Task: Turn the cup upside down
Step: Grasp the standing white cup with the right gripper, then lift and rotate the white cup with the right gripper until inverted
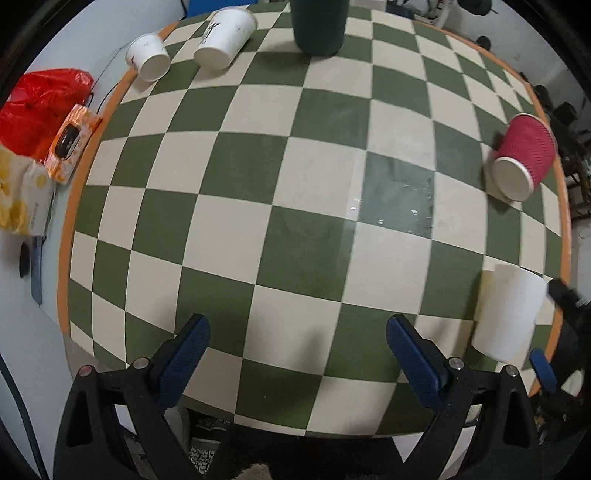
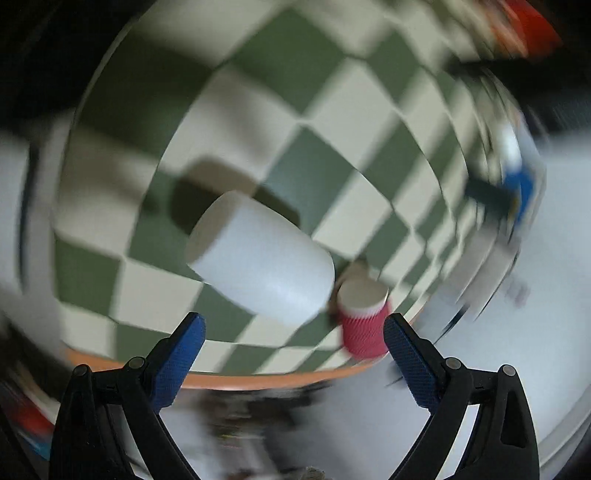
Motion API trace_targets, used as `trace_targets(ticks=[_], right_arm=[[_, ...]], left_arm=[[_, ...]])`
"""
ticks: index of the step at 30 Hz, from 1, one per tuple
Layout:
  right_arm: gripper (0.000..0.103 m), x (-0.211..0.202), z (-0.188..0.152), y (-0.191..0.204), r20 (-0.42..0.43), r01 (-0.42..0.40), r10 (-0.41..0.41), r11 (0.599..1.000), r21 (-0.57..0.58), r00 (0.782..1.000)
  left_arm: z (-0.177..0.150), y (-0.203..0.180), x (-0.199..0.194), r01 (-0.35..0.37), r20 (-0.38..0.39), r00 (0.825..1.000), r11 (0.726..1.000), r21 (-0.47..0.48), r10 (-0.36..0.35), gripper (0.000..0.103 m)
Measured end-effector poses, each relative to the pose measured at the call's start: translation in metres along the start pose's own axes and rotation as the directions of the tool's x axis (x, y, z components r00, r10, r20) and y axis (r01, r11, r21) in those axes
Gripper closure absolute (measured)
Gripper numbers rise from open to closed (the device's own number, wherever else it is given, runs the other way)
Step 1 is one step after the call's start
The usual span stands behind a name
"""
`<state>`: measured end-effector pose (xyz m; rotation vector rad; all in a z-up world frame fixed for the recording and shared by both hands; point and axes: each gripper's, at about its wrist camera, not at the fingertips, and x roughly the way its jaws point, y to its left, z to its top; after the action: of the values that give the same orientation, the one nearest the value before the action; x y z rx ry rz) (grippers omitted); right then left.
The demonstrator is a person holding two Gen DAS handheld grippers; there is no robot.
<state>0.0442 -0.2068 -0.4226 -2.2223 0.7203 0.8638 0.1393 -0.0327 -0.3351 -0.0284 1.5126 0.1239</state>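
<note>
Hovering above the near edge of the checkered counter (image 1: 295,206), the left gripper (image 1: 297,350) has its jaws wide apart with nothing between them. Off to the right of those jaws, at the counter's right rim, a plain white cup (image 1: 508,312) stands with its wider end down and its narrower base up. The right gripper (image 1: 550,332) shows just beside it at the frame's edge.

Further ahead on the right, a red ribbed cup (image 1: 526,155) stands the same way, base up. Far ahead on the left are two white printed cups (image 1: 225,38) and, centre, a dark green cup (image 1: 318,26). Beyond the counter's left rim lie a red plastic bag (image 1: 40,107) and an orange wipes pack (image 1: 70,144).

The right wrist view is heavily blurred. The right gripper (image 2: 293,349) has its jaws spread apart and empty. The white cup (image 2: 264,254) sits just ahead of them, left of centre; whether it touches the counter (image 2: 332,122) cannot be told here. The red ribbed cup (image 2: 364,319) stands just inside the right jaw.
</note>
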Motion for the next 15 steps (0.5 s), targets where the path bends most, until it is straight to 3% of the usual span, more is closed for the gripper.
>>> trace_targets(ticks=[5,10,12,15], right_arm=[[0.004,0.025,0.0,0.029,0.063,0.082,-0.068,0.963,-0.258,0.996],[0.004,0.044,-0.002,0.033,0.093,0.093,-0.065,0.935,-0.343,0.994],[0.012,0.048,0.004,0.035,0.09,0.091,-0.062,0.928,-0.361,0.994],[0.014,0.053,0.01,0.036,0.09,0.086,-0.057,0.93,-0.357,0.994]], left_arm=[[0.002,-0.001,0.006,-0.019,0.007,1.0,1.0,-0.009,0.019,0.005],[0.005,0.001,0.008,-0.024,0.007,1.0,0.999,-0.023,0.024,0.005],[0.007,0.0,0.007,-0.025,0.012,1.0,1.0,-0.018,0.026,0.005],[0.008,-0.003,0.006,-0.031,0.02,0.999,0.999,-0.009,0.031,0.005]])
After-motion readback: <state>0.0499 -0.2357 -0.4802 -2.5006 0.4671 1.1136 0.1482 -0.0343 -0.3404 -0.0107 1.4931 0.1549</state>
